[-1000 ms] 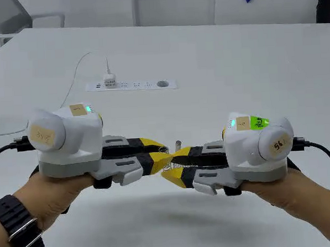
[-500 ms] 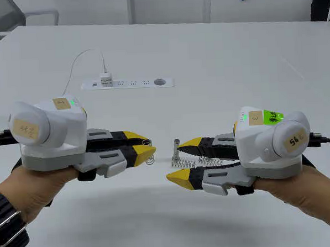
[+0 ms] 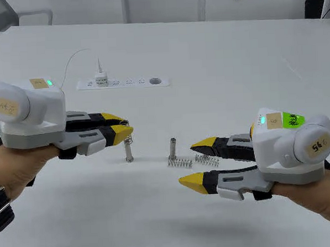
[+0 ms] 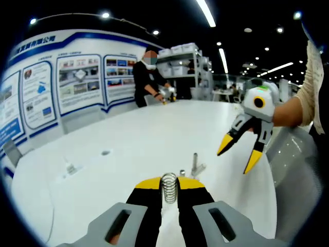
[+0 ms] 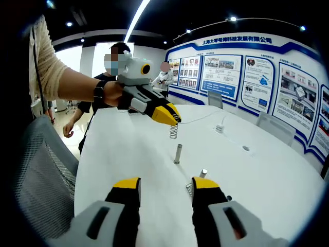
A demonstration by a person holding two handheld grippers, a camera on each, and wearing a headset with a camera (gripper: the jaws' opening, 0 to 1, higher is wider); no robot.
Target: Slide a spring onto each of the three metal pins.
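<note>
The left gripper (image 3: 123, 131) is held at the left, its yellow-tipped jaws closed on a small coiled steel spring (image 3: 129, 140), which hangs just above a short upright grey metal pin (image 3: 129, 152) on the white table (image 3: 234, 70). A second upright metal pin (image 3: 172, 148) is seen to the right of it, and two loose coiled springs (image 3: 180, 163) are laid flat on the table just right of its base. The right gripper (image 3: 187, 164) is held at the near right with its jaws spread wide, pointed left toward the loose springs.
</note>
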